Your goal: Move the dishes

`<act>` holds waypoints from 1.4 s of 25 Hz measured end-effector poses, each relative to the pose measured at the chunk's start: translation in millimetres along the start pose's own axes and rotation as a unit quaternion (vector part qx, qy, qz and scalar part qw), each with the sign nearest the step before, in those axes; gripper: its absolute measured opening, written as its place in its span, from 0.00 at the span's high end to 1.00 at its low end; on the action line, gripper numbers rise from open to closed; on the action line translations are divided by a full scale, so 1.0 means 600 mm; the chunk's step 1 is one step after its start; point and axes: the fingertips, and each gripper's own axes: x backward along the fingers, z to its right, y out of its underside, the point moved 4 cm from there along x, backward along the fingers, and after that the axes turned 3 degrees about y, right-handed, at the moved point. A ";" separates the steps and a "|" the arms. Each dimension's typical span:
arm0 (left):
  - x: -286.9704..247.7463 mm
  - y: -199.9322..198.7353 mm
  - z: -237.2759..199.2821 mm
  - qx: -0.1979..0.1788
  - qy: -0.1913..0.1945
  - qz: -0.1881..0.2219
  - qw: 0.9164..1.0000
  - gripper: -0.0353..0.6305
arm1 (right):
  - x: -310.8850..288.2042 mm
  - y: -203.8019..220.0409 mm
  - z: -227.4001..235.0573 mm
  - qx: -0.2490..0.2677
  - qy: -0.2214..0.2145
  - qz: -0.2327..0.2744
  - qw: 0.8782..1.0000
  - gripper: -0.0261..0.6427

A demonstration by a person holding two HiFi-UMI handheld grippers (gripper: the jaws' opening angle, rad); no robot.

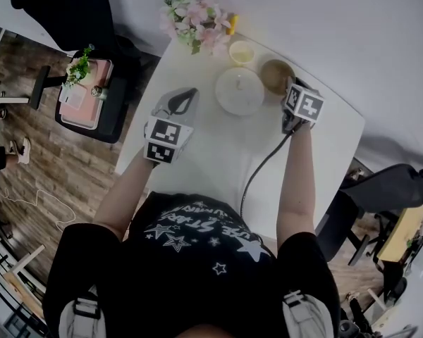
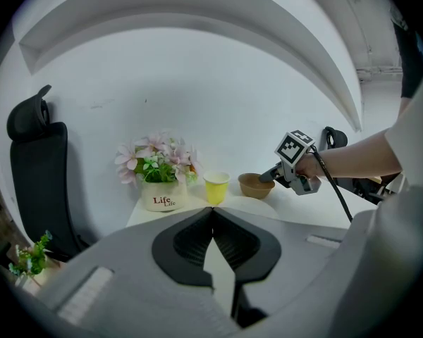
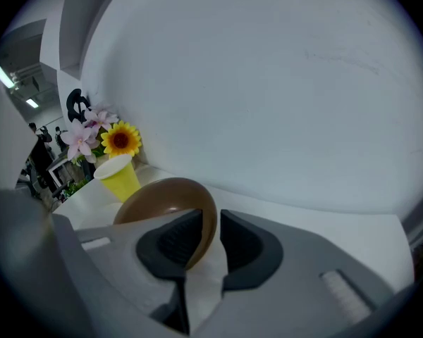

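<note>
Between the jaws of the right gripper (image 3: 211, 224) stood the near rim of the brown bowl (image 3: 166, 199). The jaws were set narrow but not clamped. The rim lay against the left pad, and a slit of white table (image 3: 204, 287) showed between it and the right pad. The bowl's body spread ahead and to the left of the jaws, so its wall ran nearly along the line the gripper pointed. From the left gripper view the bowl seemed to sit flat on the table.

I judged that the coming move turned on that slit. A straight pull back along the gripper's own line would clear the rim, while any sideways drift would drag the bowl.

Just beyond the bowl and further left stood the yellow cup (image 3: 118, 176). The flowers (image 3: 99, 136) were behind the cup.

The left gripper (image 2: 212, 213) hung well apart from the bowl, its jaw tips together on nothing. The white plate (image 1: 239, 90) lay ahead of it, between the two grippers. The right hand was plainly nearer the bowl, and the left was nearer the plate.
</note>
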 end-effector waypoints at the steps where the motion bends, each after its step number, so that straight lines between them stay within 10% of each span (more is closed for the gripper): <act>1: 0.000 0.000 -0.001 0.001 0.000 0.000 1.000 0.93 | 0.000 0.000 0.000 0.002 0.001 0.001 1.000 0.82; 6: 0.006 -0.003 -0.007 0.002 -0.003 0.007 1.000 0.93 | 0.016 -0.006 -0.004 0.010 0.006 0.015 1.000 0.68; 21: 0.139 -0.025 0.068 -0.004 -0.053 0.055 0.997 0.93 | 0.233 -0.035 -0.073 0.113 -0.023 0.161 0.980 0.68; 35: 0.335 0.061 0.204 0.028 -0.177 0.057 0.982 0.93 | 0.368 0.036 -0.168 0.187 -0.132 0.233 0.945 0.94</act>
